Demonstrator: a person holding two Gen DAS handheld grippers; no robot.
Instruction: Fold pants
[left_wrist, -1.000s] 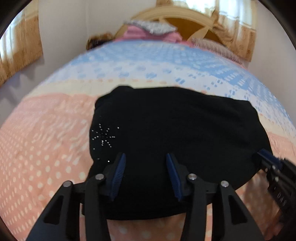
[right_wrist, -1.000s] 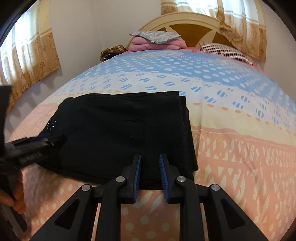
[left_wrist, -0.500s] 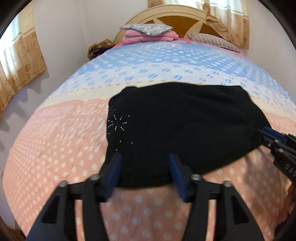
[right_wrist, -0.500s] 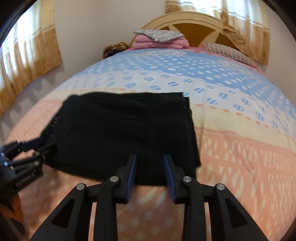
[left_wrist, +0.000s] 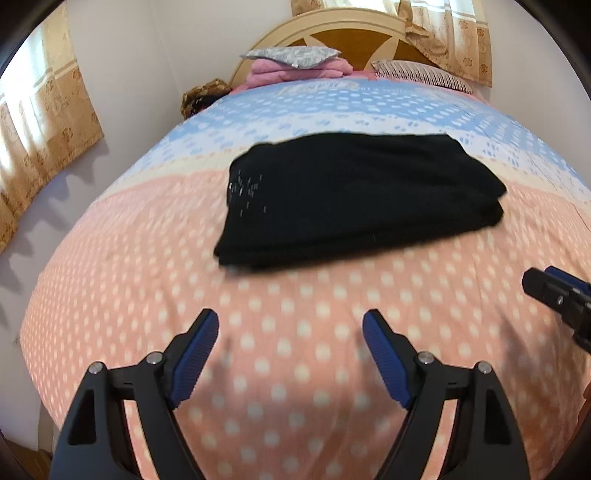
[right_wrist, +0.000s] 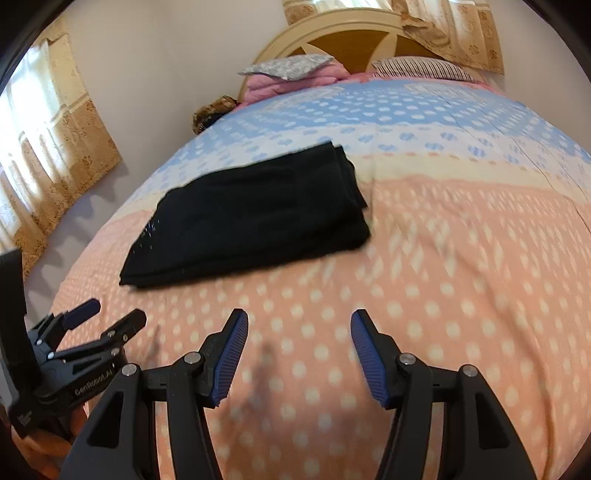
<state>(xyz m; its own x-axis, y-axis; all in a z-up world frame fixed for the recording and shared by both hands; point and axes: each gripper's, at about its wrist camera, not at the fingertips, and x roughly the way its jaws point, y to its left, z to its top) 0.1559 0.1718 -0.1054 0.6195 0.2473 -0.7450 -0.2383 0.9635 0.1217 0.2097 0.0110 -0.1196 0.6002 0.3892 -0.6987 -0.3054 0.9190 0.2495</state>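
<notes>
Pants (left_wrist: 354, 195) are black, soft knit-looking fabric, folded into a flat stacked rectangle with layered edges showing on the right side, plus a little cluster of shiny studs (left_wrist: 245, 190) near the left end. They're lying on the bed (left_wrist: 295, 332), roughly in the middle, right where the peach polka-dot part of the bedspread meets the cream and blue bands. Left gripper (left_wrist: 290, 354) has its blue ribbed fingers (left_wrist: 194, 354) spread wide with nothing between them, hanging over bare peach bedspread on the foot-edge side of the pants, clearly apart from them. Right gripper (right_wrist: 299, 354) is the same deal: fingers (right_wrist: 229, 354) wide apart, holding nothing, touching nothing, pants up ahead and off to the left in its view. Each gripper shows up at the edge of the other's camera. Up at the head end there's a curved wooden headboard (left_wrist: 343, 40), a pink folded blanket (left_wrist: 295, 72) with a grey pillow (left_wrist: 291, 57) on top, and a striped pillow (left_wrist: 421, 74).
</notes>
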